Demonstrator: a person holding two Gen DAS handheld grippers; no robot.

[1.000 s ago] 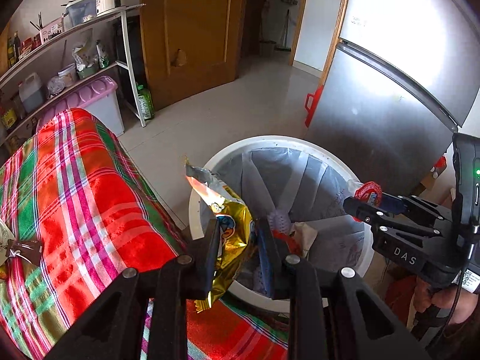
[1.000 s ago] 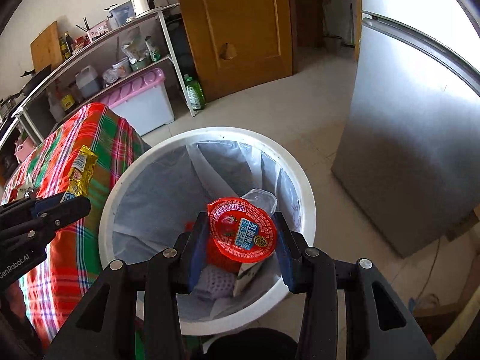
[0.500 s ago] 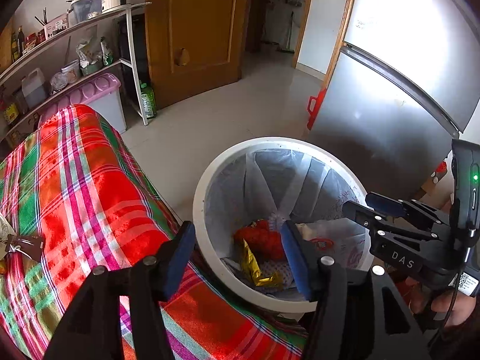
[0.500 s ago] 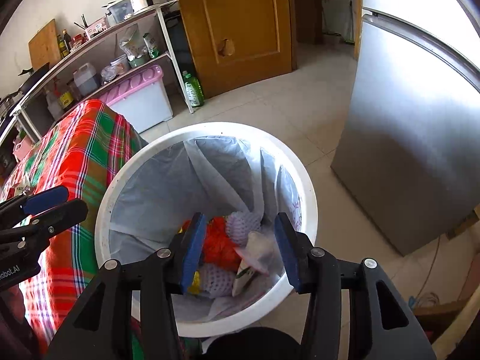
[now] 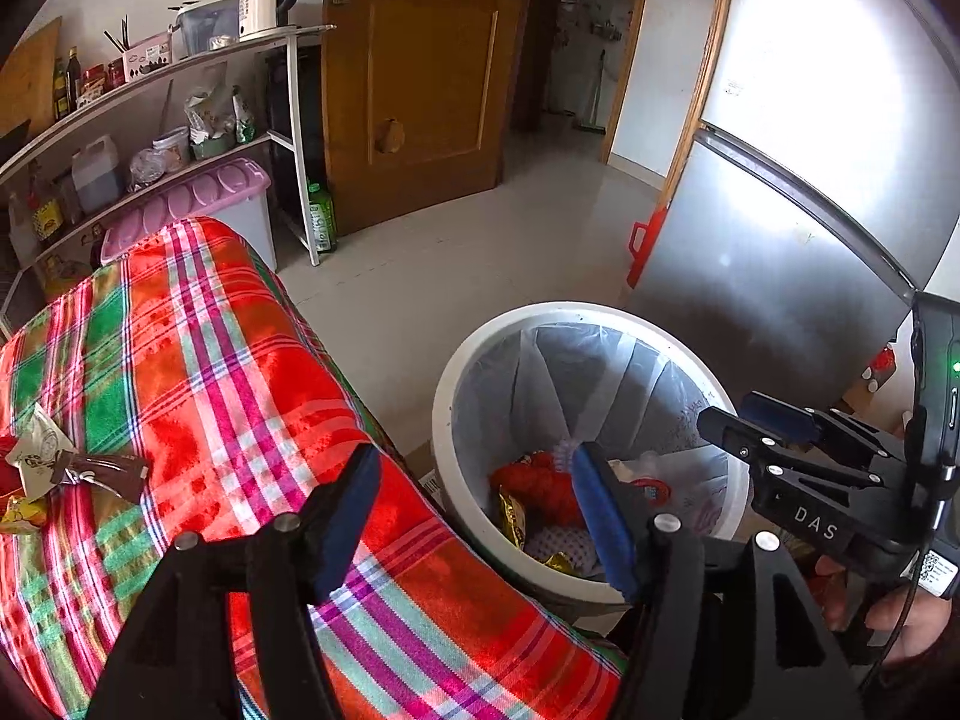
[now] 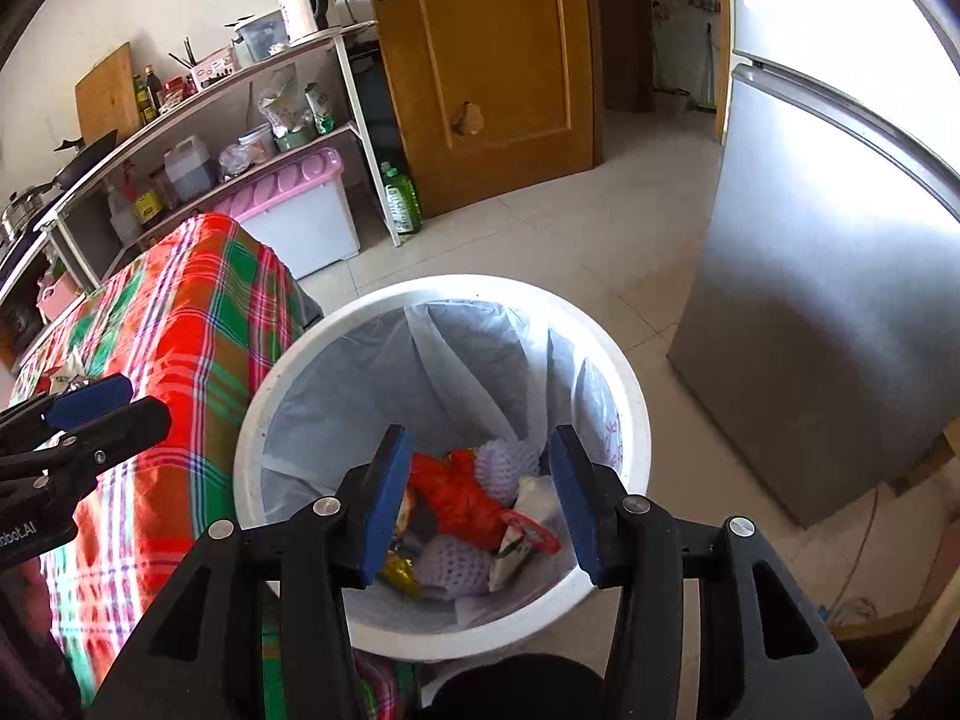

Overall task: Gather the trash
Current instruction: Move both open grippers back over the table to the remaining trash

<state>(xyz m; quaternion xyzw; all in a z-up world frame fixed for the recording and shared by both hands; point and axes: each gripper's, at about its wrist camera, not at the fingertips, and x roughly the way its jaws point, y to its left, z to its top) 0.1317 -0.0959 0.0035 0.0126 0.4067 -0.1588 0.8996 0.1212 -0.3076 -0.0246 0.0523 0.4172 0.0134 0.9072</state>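
Between my right gripper's point(image 6: 477, 495) spread, empty jaws sits the white round lined bin point(image 6: 630, 396); my left gripper point(image 5: 477, 516), likewise open, should swing left toward the brown wrappers point(image 5: 90, 471) on the plaid counter point(image 5: 240, 372).

Bin point(image 5: 447, 396) base hidden — wrappers point(image 5: 36, 468) cut off at left edge.

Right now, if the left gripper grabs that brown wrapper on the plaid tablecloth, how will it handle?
The brown wrapper lies flat and crinkled, so it is probably light and floppy. Its glossy film may slip between the pads. The soft tablecloth could bunch under the open left gripper.
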